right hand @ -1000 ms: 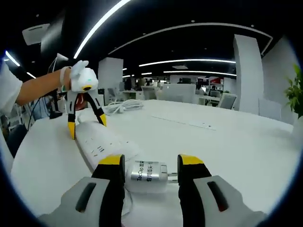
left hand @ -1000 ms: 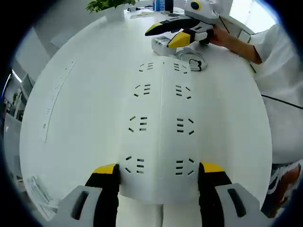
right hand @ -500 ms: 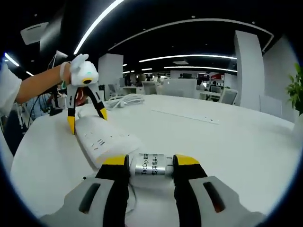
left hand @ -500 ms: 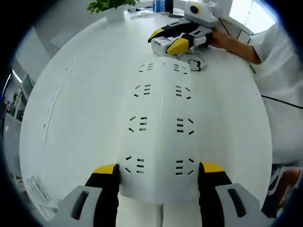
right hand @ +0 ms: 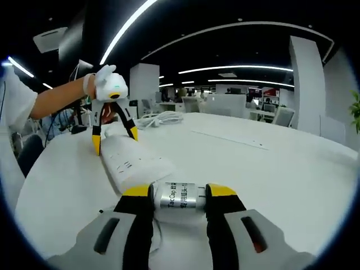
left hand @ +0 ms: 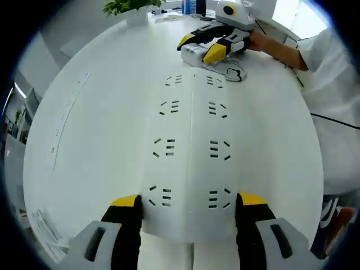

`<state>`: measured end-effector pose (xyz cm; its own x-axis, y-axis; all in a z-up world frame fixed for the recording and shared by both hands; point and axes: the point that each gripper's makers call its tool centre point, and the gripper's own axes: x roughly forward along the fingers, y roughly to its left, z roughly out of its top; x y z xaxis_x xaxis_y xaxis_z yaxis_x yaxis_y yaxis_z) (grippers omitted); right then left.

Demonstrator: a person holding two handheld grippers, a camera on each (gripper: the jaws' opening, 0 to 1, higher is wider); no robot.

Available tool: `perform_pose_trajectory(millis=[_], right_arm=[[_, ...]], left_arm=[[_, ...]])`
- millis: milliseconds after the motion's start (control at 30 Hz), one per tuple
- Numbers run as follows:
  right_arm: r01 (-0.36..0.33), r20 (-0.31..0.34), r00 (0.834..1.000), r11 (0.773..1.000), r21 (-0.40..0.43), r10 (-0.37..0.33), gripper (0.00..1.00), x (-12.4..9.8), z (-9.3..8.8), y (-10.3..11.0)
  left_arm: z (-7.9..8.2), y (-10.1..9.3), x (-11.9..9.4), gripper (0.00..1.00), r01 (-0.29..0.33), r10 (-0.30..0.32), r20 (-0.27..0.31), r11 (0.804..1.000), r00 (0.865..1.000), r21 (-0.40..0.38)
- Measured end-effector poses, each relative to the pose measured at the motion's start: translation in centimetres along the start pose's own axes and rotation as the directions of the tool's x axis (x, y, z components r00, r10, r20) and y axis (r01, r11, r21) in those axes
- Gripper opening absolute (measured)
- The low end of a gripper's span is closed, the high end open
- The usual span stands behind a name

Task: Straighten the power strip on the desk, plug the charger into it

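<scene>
A white power strip (left hand: 191, 146) lies lengthwise on the white desk (left hand: 101, 112), with several socket pairs facing up. My left gripper (left hand: 188, 201) straddles its near end, both yellow-tipped jaws pressed against its sides. In the right gripper view the same left gripper (right hand: 115, 140) stands over the far end of the power strip (right hand: 135, 166). My right gripper (right hand: 179, 194) is shut on a silver-white charger (right hand: 179, 199) just past the strip's other end. In the left gripper view the right gripper (left hand: 199, 48) holds the charger (left hand: 191, 52), with a coiled cable (left hand: 228, 72) beside it.
A person's sleeve (left hand: 332, 84) fills the right side. A potted plant (left hand: 129, 5) stands at the desk's far edge. A thin flat bar (right hand: 228, 138) and a bundle of white cable (right hand: 160, 119) lie further out on the desk.
The right jaws closed on the charger, then the right gripper shifted slightly with it. The left gripper and the power strip have not moved.
</scene>
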<state>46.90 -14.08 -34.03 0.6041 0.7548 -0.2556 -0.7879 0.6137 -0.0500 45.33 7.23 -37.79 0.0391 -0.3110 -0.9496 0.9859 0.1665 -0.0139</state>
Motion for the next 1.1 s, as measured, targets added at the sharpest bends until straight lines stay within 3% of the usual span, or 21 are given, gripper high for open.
perform_pose_trajectory(millis=[200, 367, 533, 700, 800, 867, 900, 933, 967, 1000, 1067, 1100], right_arm=[[-0.15, 0.015, 0.988, 0.988, -0.04, 0.151, 0.36, -0.6, -0.1, 0.7], [-0.306, 0.014, 0.952, 0.95, -0.059, 0.307, 0.36, -1.5, -0.2, 1.7], [-0.367, 0.005, 0.929, 0.927, -0.077, 0.369, 0.36, -2.1, -0.3, 1.6], [-0.352, 0.002, 0.936, 0.935, -0.045, 0.352, 0.39, -1.9, 0.0, 1.6], [-0.244, 0.06, 0.968, 0.969, -0.028, 0.245, 0.47, -2.3, 2.4, 1.5], [-0.118, 0.055, 0.991, 0.993, 0.001, 0.118, 0.47, -2.6, 3.1, 0.7], [-0.001, 0.032, 0.999, 1.0, 0.012, 0.0, 0.49, -3.0, 3.3, 0.0], [0.066, 0.026, 0.997, 0.998, 0.019, -0.067, 0.52, -3.2, 3.4, -0.4], [0.162, 0.04, 0.986, 0.987, 0.012, -0.163, 0.54, -3.5, 3.8, -0.9], [0.268, 0.032, 0.963, 0.963, -0.004, -0.268, 0.56, -4.1, 3.8, -1.5], [0.516, -0.01, 0.856, 0.855, 0.061, -0.516, 0.62, -5.3, 3.2, -2.8], [0.548, 0.002, 0.835, 0.833, 0.078, -0.55, 0.66, -5.3, 3.2, -2.1]], left_arm=[[0.1, 0.0, 0.0, 0.68, 0.0, 0.0, 0.004, 1.0, 1.0, -0.002], [0.1, 0.0, 0.0, 0.68, -0.002, 0.002, 0.01, 1.0, 1.0, -0.008], [0.1, 0.1, 0.0, 0.68, -0.003, 0.004, 0.017, 1.0, 1.0, -0.013], [0.1, 0.1, 0.0, 0.68, -0.004, 0.004, 0.01, 1.0, 1.0, -0.015], [0.1, 0.1, 0.0, 0.69, -0.005, 0.005, 0.013, 1.0, 1.0, -0.016], [0.1, 0.1, 0.0, 0.69, -0.005, 0.005, 0.015, 1.0, 1.0, -0.018], [0.1, 0.1, 0.0, 0.69, -0.005, 0.005, 0.017, 1.0, 1.0, -0.018], [0.2, 0.1, 0.0, 0.69, -0.005, 0.006, 0.019, 1.0, 1.0, -0.019], [0.2, 0.1, 0.0, 0.69, -0.005, 0.006, 0.022, 1.0, 1.0, -0.02], [0.2, 0.1, 0.0, 0.69, -0.006, 0.007, 0.027, 1.0, 1.0, -0.023], [0.3, 0.2, 0.1, 0.69, -0.008, 0.01, 0.043, 0.999, 0.999, -0.031], [0.3, 0.2, 0.1, 0.69, -0.009, 0.011, 0.055, 0.999, 0.998, -0.035]])
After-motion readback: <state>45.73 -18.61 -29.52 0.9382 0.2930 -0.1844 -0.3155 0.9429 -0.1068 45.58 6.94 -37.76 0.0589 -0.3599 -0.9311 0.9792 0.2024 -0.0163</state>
